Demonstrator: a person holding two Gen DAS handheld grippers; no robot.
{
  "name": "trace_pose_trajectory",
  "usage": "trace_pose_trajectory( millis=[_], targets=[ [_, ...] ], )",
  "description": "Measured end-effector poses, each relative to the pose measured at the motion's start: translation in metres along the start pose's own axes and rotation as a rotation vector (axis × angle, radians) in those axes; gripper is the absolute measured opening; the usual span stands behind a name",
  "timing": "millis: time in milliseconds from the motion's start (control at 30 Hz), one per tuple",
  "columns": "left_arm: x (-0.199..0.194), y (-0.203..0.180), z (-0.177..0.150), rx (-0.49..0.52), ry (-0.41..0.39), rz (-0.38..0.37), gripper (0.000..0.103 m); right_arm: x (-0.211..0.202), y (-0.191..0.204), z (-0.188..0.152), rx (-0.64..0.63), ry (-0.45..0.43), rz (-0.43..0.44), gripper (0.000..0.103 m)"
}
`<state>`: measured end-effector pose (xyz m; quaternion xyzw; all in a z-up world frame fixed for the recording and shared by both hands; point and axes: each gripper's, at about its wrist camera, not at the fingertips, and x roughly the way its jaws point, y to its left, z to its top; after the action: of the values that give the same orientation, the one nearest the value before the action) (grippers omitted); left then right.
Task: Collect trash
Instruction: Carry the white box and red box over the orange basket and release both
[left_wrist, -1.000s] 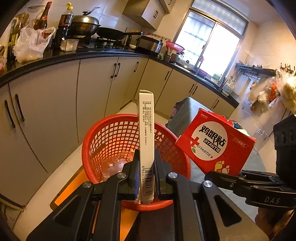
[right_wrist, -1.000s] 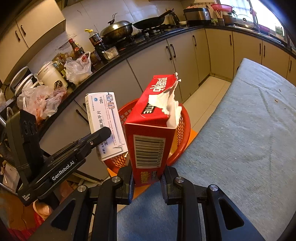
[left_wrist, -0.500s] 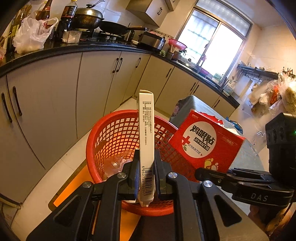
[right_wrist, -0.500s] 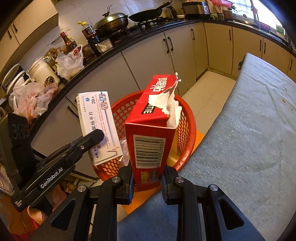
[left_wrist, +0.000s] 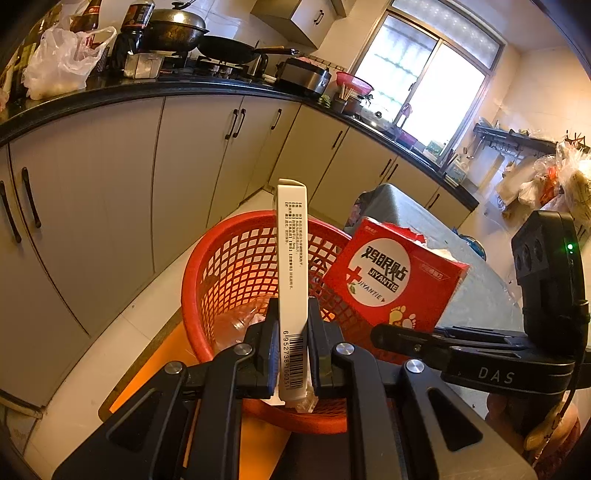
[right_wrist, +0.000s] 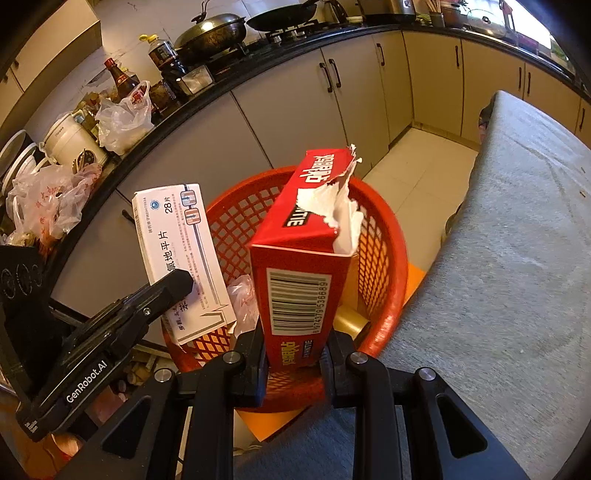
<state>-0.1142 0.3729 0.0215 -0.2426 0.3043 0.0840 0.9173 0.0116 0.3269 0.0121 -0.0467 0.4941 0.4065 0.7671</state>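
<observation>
Left gripper (left_wrist: 291, 354) is clamped on the narrow edges of a slim white medicine box (left_wrist: 292, 266), barcode end down between the jaws, the box standing straight up toward twelve o'clock. Right gripper (right_wrist: 295, 354) is clenched on the lower end of a red plaster box (right_wrist: 303, 266), its torn top flap ragged at one o'clock. Both boxes hang over the red mesh basket (left_wrist: 221, 266), neither yet inside it.

Handling call: both look like thin cardboard, light and probably near empty, stiff along the edges but easy to crush across the broad faces. The white one is best pinched on its narrow sides, as now; the red one low down on the intact end, away from the tear, which would buckle.

Count: two boxes, one per gripper; one basket. Inside the basket, crumpled clear plastic (right_wrist: 243, 299) at nine o'clock and something pale yellow (right_wrist: 347, 321) at four o'clock, possibly a tape roll, hard to say through the mesh. To the right lies the grey-covered table (right_wrist: 517, 258); behind, at eleven o'clock, the dark worktop (left_wrist: 110, 90).
</observation>
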Motion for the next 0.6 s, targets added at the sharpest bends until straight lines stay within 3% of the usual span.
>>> trace_pose_trajectory(
  millis=[367,467,600],
  targets=[
    [0.002,0.008,-0.002,-0.009,-0.003,-0.022,0.012,0.012,0.004,0.0,-0.014,0.029,-0.005,0.028],
    [0.002,0.007,-0.002,-0.012,0.0,-0.026,0.013,0.009,0.006,0.002,-0.012,0.021,-0.003,0.033],
    [0.001,0.007,-0.001,-0.019,-0.001,-0.031,0.021,0.0,0.007,0.001,-0.01,0.003,0.0,0.034]
  ],
)
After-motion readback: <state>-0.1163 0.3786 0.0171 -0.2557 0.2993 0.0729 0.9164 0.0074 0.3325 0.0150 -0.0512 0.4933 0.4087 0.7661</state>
